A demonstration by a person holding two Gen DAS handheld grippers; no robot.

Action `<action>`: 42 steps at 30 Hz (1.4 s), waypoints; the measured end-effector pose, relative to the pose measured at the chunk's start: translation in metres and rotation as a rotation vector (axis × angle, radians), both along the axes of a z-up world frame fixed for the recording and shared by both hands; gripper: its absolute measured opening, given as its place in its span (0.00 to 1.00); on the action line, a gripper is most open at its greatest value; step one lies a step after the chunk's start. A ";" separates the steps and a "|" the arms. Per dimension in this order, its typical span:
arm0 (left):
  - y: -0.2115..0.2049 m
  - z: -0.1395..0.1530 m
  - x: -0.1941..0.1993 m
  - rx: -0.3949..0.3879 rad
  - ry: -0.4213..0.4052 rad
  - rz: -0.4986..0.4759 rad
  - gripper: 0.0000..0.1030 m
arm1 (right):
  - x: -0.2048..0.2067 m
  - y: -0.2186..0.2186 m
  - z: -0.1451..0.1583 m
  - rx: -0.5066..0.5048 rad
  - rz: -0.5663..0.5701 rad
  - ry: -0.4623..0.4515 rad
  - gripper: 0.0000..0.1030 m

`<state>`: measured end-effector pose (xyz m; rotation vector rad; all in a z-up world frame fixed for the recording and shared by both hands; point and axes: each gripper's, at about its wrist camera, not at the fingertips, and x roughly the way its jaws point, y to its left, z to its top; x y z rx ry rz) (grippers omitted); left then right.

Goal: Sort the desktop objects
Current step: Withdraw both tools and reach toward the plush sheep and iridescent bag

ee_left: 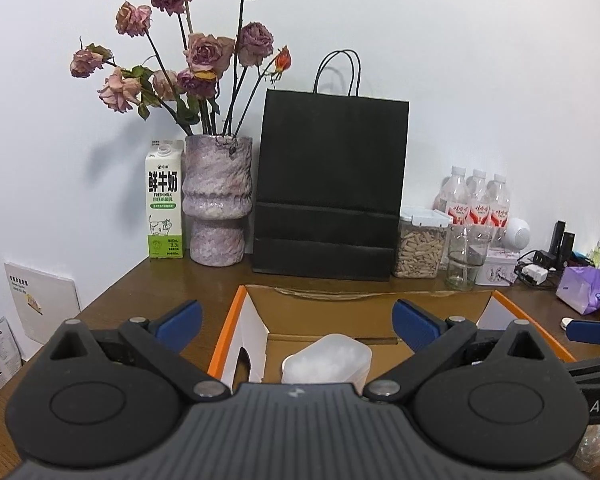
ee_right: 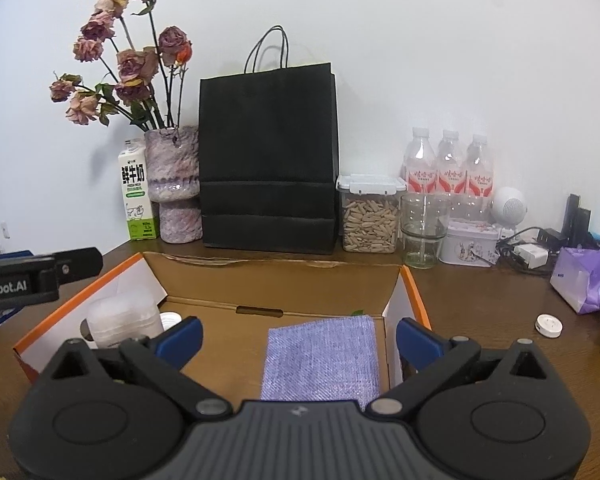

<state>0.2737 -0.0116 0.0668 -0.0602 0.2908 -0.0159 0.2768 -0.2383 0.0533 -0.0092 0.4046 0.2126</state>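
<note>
At the left, the left gripper (ee_left: pixel 298 326) hangs over the left part of the open cardboard box (ee_right: pixel 414 292) with its blue fingers wide apart and nothing between them; just below it, inside the box, stands a translucent plastic container (ee_left: pixel 327 362), next to a small white cap (ee_right: pixel 170 320). The container looks light and rather stiff, but its smooth walls may be slippery, so I would take it across the narrow sides, near the middle. More to the right, the right gripper (ee_right: pixel 298 338) is also fully apart and empty, above a folded purple cloth (ee_right: pixel 324 360) that lies flat on the box floor against the right wall. The cloth is soft and light and will hang down when lifted; a pinch at the free edge seems best, because the box wall leaves little room on the other side. Both things seem already sorted into the box. On the worktop (ee_right: pixel 480 312) to the right of the box, a small white round object (ee_right: pixel 549 325) and a purple tissue pack (ee_right: pixel 586 280) are still outside. Behind stand a milk carton (ee_left: pixel 164 204), a vase of dried roses (ee_left: pixel 217 204), a black paper bag (ee_left: pixel 328 188), a jar of seeds (ee_right: pixel 369 216), an empty glass (ee_right: pixel 423 230) and three water bottles (ee_right: pixel 448 168); the glass is fragile and close to the reaching path.
</note>
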 end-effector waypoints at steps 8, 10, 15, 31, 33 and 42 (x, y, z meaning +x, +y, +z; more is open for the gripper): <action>0.002 0.012 -0.015 0.013 -0.046 0.011 1.00 | -0.014 0.008 0.014 -0.024 0.017 -0.022 1.00; 0.002 0.015 -0.021 0.026 -0.064 0.013 1.00 | -0.020 0.010 0.018 -0.030 0.021 -0.029 1.00; 0.003 0.021 -0.040 0.039 -0.088 0.017 1.00 | -0.039 0.012 0.025 -0.036 0.027 -0.043 1.00; 0.008 0.022 -0.120 0.037 -0.083 -0.017 1.00 | -0.122 0.007 0.024 -0.059 0.055 -0.050 1.00; 0.009 0.018 -0.130 0.035 -0.074 -0.021 1.00 | -0.132 0.005 0.021 -0.058 0.055 -0.046 1.00; 0.011 -0.002 -0.163 0.024 -0.028 -0.018 1.00 | -0.173 -0.002 0.003 -0.071 0.051 -0.023 1.00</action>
